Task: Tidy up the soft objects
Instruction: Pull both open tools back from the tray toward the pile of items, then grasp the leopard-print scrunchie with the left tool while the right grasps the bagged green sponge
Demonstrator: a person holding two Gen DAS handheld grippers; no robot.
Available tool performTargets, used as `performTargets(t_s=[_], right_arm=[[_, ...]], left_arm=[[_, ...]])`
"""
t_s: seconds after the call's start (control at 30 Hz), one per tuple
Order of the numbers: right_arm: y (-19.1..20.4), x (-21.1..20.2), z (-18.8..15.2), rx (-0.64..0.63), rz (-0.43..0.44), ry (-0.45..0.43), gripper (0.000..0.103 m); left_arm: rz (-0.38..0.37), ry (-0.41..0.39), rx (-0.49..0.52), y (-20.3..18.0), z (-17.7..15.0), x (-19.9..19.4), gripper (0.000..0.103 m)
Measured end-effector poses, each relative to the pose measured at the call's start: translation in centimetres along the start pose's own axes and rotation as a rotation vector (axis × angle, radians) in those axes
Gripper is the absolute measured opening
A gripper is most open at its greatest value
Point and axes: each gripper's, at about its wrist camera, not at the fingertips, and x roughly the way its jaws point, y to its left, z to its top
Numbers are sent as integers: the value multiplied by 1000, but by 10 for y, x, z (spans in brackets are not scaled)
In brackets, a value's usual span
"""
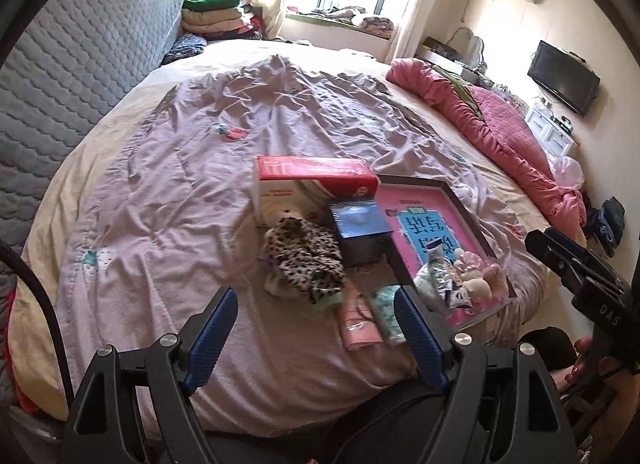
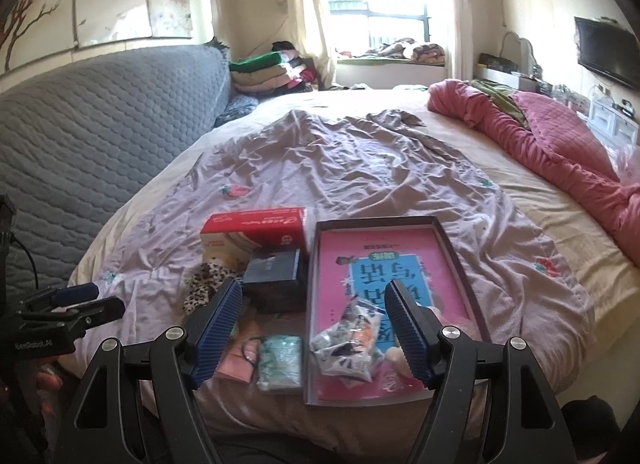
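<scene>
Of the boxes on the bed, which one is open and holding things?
The shallow dark-rimmed box with the pink lining: it lies open with a crinkly packet inside. The red-and-white box and small dark box are closed.

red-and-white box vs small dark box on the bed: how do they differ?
The red-and-white box is longer and lies farther back; the small dark box is squat and cube-like, sitting in front of it. The red-and-white box has a red top over a pale printed face; the small dark box has a blue top, glossy in the left wrist view, and black sides. Both rest closed on the lilac sheet, left of the tray.
</scene>
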Motion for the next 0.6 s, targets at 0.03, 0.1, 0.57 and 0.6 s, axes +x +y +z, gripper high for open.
performTargets(t_s=[0.03, 0.1, 0.57, 0.6], right_arm=[[5, 1, 0, -10, 7, 0, 76], [11, 4, 2, -19, 22, 3, 76], [51, 40, -22, -103, 102, 41, 76], [53, 41, -24, -106, 102, 43, 76]], left_arm=[[6, 0, -1, 3, 0, 0, 80], [26, 3, 1, 9, 0, 0, 80], [11, 34, -69, 41, -5, 30, 80], [4, 36, -70, 41, -6, 33, 80]])
